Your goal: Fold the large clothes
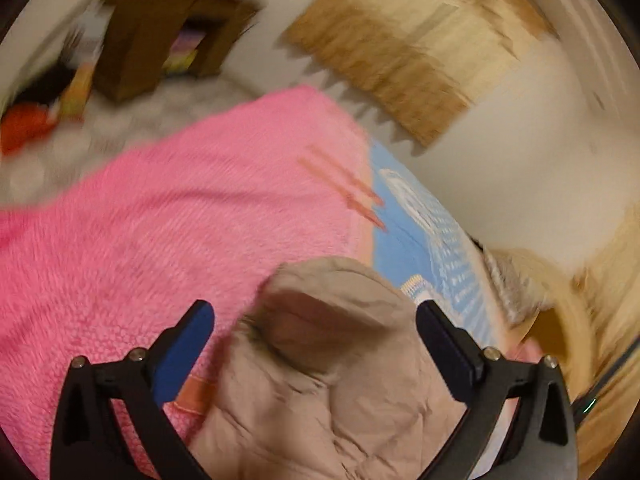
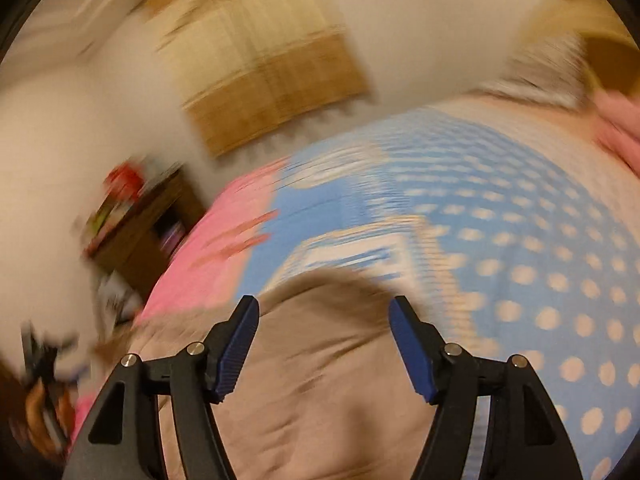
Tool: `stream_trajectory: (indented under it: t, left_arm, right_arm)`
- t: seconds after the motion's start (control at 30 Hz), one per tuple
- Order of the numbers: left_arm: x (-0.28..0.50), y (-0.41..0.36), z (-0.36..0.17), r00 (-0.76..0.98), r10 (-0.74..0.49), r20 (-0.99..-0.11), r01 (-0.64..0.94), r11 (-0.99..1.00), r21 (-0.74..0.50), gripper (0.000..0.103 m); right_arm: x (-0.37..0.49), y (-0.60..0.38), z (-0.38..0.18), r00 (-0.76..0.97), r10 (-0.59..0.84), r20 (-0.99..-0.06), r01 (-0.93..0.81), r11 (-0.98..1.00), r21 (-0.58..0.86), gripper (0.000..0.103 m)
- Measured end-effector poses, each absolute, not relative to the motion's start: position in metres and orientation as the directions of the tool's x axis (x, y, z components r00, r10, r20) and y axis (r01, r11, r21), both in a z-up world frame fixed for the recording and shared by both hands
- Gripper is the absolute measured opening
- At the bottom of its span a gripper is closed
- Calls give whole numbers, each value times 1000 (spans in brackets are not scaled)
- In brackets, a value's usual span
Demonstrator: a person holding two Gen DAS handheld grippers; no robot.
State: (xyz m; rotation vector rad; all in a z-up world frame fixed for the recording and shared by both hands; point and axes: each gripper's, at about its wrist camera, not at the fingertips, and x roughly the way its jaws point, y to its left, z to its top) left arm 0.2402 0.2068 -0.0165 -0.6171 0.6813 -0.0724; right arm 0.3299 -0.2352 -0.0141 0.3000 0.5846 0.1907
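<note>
A beige garment (image 1: 332,364) lies crumpled on the bed, its rounded end raised in a fold. In the left wrist view my left gripper (image 1: 314,314) hovers over it with the jaws wide apart; the blue pads (image 1: 182,354) touch no cloth. The same beige garment (image 2: 320,380) fills the lower middle of the right wrist view. Above it my right gripper (image 2: 324,312) stands open, nothing pinched between its fingers. Both views are blurred.
A pink fleece blanket (image 1: 172,216) covers the bed's left side, a blue dotted cover (image 2: 500,240) the right. A brown wooden shelf unit (image 1: 156,40) with books stands by the white wall. A light wooden panel (image 2: 272,64) hangs on the wall behind the bed.
</note>
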Motion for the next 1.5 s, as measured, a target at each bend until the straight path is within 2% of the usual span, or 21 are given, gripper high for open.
stream_trajectory:
  t: [0.1, 0.17, 0.27, 0.33, 0.37, 0.43, 0.5, 0.63, 0.73, 0.9, 1.0, 1.1, 1.17, 1.23, 1.3, 1.4, 1.43, 1.5]
  left_arm:
    - [238, 146, -6, 789, -248, -561, 10, 920, -392, 103]
    - [241, 113, -15, 765, -211, -608, 71, 967, -245, 103]
    - [261, 100, -42, 714, -92, -694, 25, 994, -106, 103]
    - [284, 108, -61, 677, -15, -736, -34, 998, -51, 103]
    - [300, 122, -77, 642, 12, -766, -88, 994, -59, 103]
    - [320, 139, -97, 598, -18, -801, -116, 987, -108, 103]
    - [329, 153, -112, 576, -31, -817, -154, 977, -145, 103]
    - [330, 152, -132, 605, -16, -796, -136, 983, -123, 103]
    - [332, 166, -146, 589, -84, -803, -145, 967, -208, 103]
    - [316, 169, -123, 577, -51, -815, -151, 974, -167, 103]
    - [284, 170, -86, 677, -65, -733, -114, 975, -191, 103]
    - [267, 161, -67, 724, -95, -683, -63, 977, -202, 103]
    - [269, 152, -73, 721, -108, -684, -50, 977, -207, 103]
    - [277, 149, -85, 704, -56, -708, -64, 988, -142, 103]
    - [287, 152, -96, 688, 10, -726, -119, 988, -99, 103]
    - [290, 178, -95, 683, -62, -727, -178, 952, -248, 103]
    - [291, 185, -91, 694, -76, -716, -180, 945, -274, 103]
    - [295, 194, -81, 710, -17, -704, -213, 948, -238, 103]
  right_arm:
    - [322, -152, -28, 748, 338, -571, -272, 941, 201, 68]
    - [321, -118, -46, 721, 327, -612, -320, 939, 124, 68]
    - [342, -107, -87, 712, 148, -687, -240, 970, -40, 68]
    - [363, -130, -111, 662, 111, -741, -171, 985, -5, 69]
    - [372, -144, -123, 634, 128, -763, -147, 988, 44, 70]
    - [381, -164, -137, 616, 166, -770, -122, 986, 115, 70]
    - [381, -167, -143, 613, 172, -771, -134, 984, 114, 70]
    - [375, -169, -160, 648, 172, -742, -144, 984, 103, 72]
    - [372, -170, -166, 660, 169, -732, -145, 985, 96, 73]
    - [376, -169, -165, 641, 150, -752, -143, 987, 75, 73]
    - [367, -167, -147, 634, 108, -765, -100, 993, 57, 74]
    - [341, -155, -109, 734, 79, -675, -44, 997, 68, 75]
    - [330, -131, -89, 763, 143, -631, -100, 990, 104, 75]
    - [325, -101, -81, 735, 260, -626, -219, 965, 144, 75]
    - [327, -70, -86, 688, 324, -649, -298, 942, 155, 75]
    - [342, -37, -110, 661, 257, -705, -308, 950, 57, 75]
    - [345, -38, -122, 643, 256, -722, -304, 950, 66, 75]
    - [350, -36, -138, 632, 248, -734, -305, 951, 59, 75]
